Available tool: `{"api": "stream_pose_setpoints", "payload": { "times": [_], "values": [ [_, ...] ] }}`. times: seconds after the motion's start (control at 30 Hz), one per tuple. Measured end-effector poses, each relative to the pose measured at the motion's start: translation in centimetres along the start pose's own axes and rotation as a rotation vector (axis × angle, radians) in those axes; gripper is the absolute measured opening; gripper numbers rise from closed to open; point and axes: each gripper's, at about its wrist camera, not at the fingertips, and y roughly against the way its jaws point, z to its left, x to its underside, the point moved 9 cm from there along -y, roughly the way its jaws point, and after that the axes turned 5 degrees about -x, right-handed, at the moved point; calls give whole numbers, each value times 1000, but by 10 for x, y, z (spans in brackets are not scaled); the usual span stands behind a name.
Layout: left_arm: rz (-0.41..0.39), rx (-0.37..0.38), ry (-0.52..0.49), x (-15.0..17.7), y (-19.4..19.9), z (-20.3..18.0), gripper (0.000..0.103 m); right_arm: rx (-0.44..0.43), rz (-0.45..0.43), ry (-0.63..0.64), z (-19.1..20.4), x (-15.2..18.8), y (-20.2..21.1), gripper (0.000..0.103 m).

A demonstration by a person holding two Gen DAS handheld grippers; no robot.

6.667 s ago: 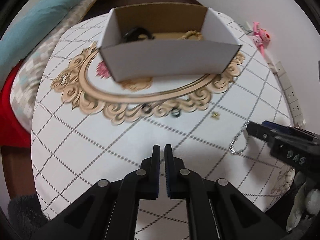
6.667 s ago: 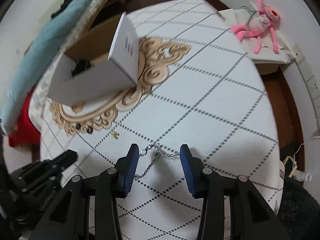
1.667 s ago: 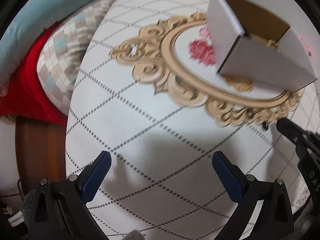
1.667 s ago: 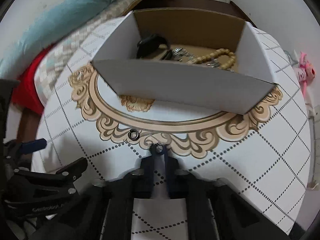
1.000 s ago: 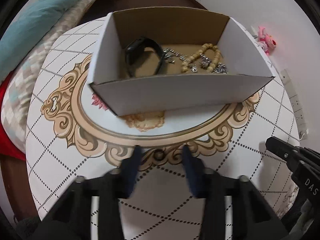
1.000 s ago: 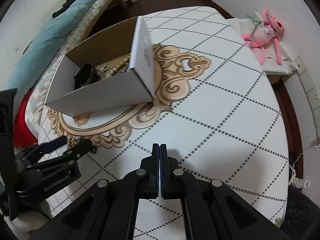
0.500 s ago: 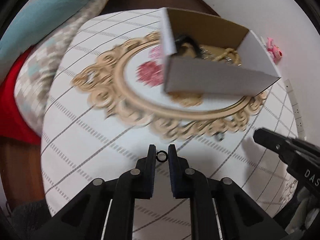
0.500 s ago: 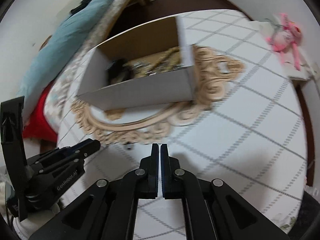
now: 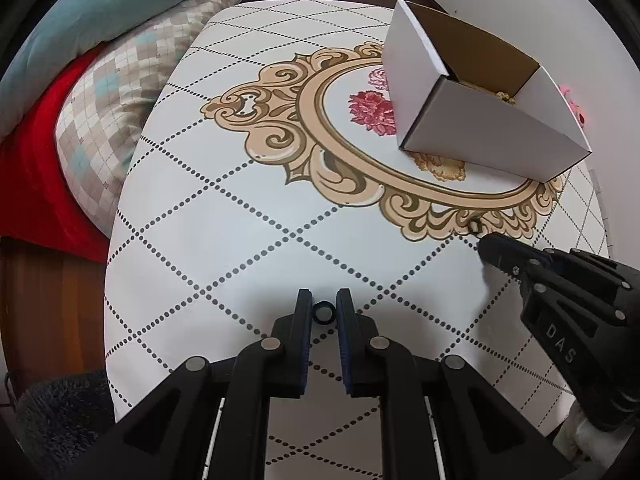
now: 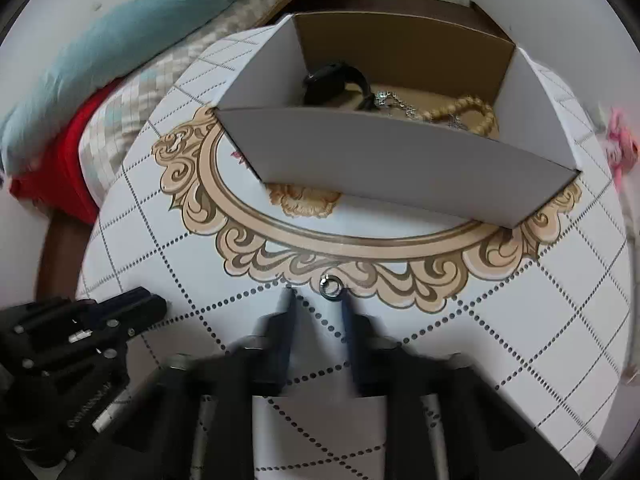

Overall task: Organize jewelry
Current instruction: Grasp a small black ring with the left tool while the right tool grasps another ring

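Observation:
My left gripper (image 9: 323,307) is shut on a small dark ring (image 9: 323,313), held between its fingertips over the tablecloth. My right gripper (image 10: 318,300) is open, its blurred fingers on either side of a small silver ring (image 10: 330,285) that lies on the gold scroll border. That ring also shows in the left wrist view (image 9: 474,227), just past the right gripper's tip (image 9: 490,249). The white cardboard box (image 10: 400,168) holds a black band (image 10: 332,80), a wooden bead bracelet (image 10: 468,114) and a silver chain (image 10: 394,102).
The table (image 9: 224,208) has a white cloth with dotted diamonds and a gold oval frame. A bed with blue, checked and red bedding (image 9: 80,80) lies to the left. A pink toy (image 10: 620,144) sits at the right edge.
My right gripper has opened and come down around the silver ring. My left gripper keeps hold of the dark ring and has swung left, away from the box.

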Motion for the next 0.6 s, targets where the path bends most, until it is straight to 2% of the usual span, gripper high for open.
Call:
{"api": "stream_pose_setpoints", "payload": {
  "times": [0.1, 0.3, 0.33, 0.4, 0.47, 0.53, 0.6],
  "values": [
    [-10, 12, -1, -3, 6, -5, 10, -18, -15, -20, -4, 2, 7, 0],
    [-35, 41, -3, -10, 19, -17, 10, -124, -111, -133, -31, -1, 49, 0],
    [-37, 43, -6, -10, 20, -22, 10, -172, -101, -151, -31, -2, 50, 0],
    [-41, 38, -10, -13, 20, -25, 10, -215, -63, -184, -28, -7, 41, 1],
    [-41, 30, -6, -14, 19, -25, 10, -211, -37, -169, -22, -12, 31, 10],
    [-39, 22, -2, -14, 19, -23, 10, -196, -25, -142, -16, -15, 22, 51],
    [-34, 14, 2, -16, 17, -20, 10, -174, -14, -118, -7, -17, 11, 53]
  ]
}}
